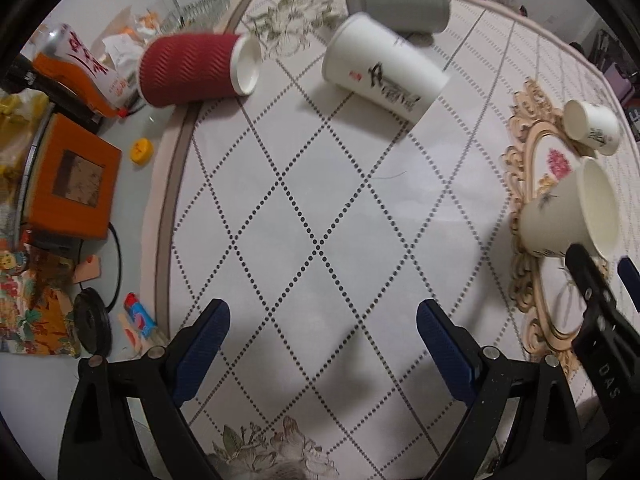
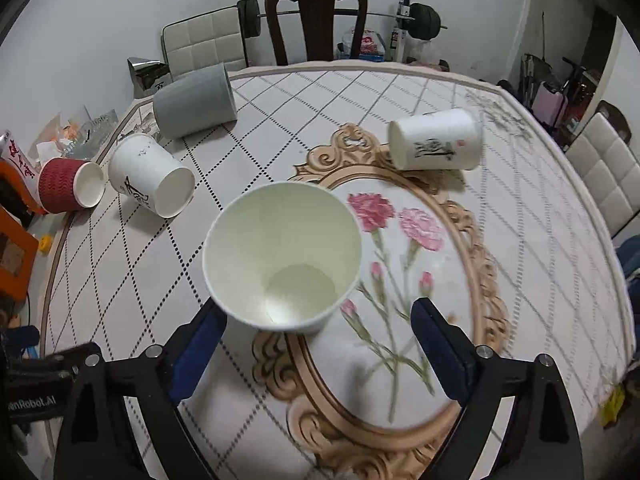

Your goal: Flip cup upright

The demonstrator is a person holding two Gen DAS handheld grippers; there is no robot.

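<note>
A white paper cup point(image 2: 280, 256) stands mouth up on the table's floral medallion, just ahead of my open right gripper point(image 2: 316, 320), whose left finger point(image 2: 200, 336) sits close to its side. The same cup point(image 1: 568, 216) shows at the right of the left wrist view, with the right gripper's fingers point(image 1: 588, 276) beside it. My left gripper point(image 1: 320, 320) is open and empty above bare tablecloth. Other cups lie on their sides: a red ribbed one point(image 1: 192, 68), a white printed one point(image 1: 380, 68), a grey one point(image 1: 396, 0) and a small white one point(image 2: 436, 144).
Left of the table is a cluttered surface with an orange box point(image 1: 72, 188), packets and a yellow cap point(image 1: 142, 150). A wooden chair point(image 2: 316, 20) and barbell stand behind the table. A white padded chair point(image 2: 604, 172) is at the right.
</note>
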